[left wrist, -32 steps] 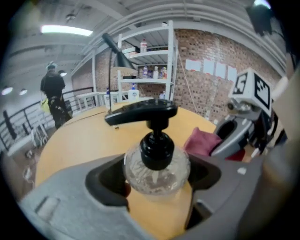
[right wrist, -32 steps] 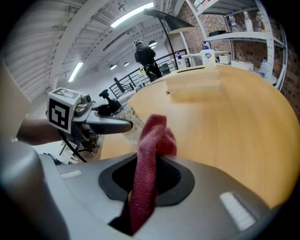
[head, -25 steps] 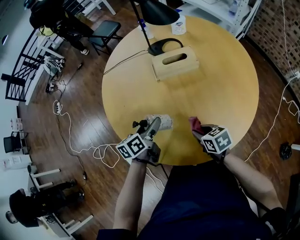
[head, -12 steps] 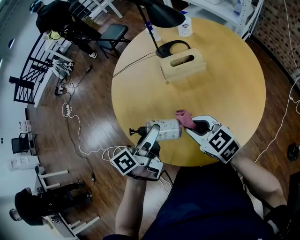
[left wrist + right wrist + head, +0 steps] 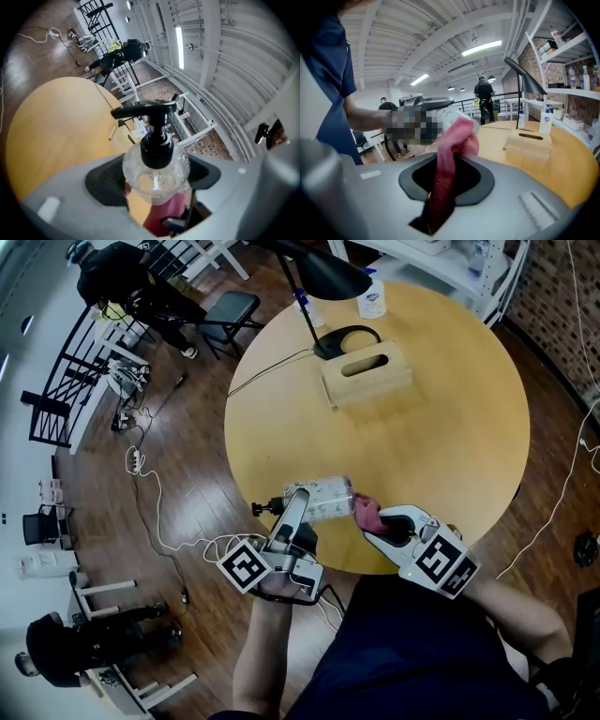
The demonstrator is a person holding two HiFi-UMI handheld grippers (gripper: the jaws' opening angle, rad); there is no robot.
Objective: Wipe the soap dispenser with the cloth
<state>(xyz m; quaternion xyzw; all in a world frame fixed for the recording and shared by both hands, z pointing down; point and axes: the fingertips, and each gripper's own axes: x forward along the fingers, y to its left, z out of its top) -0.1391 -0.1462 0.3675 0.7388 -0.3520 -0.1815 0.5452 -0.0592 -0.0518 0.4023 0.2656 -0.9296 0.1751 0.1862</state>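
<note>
A: While the left gripper (image 5: 296, 504) sits at the frame's lower middle, what do its fingers hold?
B: They clamp the clear soap dispenser (image 5: 323, 499), sideways over the desk's (image 5: 450, 418) lower edge, black pump pointing left.
A: And the right gripper (image 5: 373, 525)?
B: Its fingers pinch the pink cloth (image 5: 365, 512), which touches the dispenser's base.
</note>
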